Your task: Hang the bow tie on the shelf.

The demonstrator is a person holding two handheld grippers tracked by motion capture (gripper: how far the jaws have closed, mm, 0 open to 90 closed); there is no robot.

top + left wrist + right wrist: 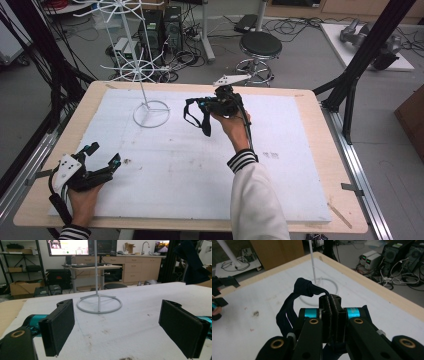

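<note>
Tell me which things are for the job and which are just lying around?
For the job: dark strap, pinched in the right tongs; white rack; left tongs, open.
Lying around: stool, computers, cables on the floor.

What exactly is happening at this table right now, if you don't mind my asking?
A person is working with a handheld gripper in each hand over a white foam board. The right gripper is shut on a dark fabric strap, held up above the board near the white wire stand. The strap hangs down in loops from the jaws. The left gripper is open and holds nothing, low at the near left corner of the board. The stand's hooks look bare.
</note>
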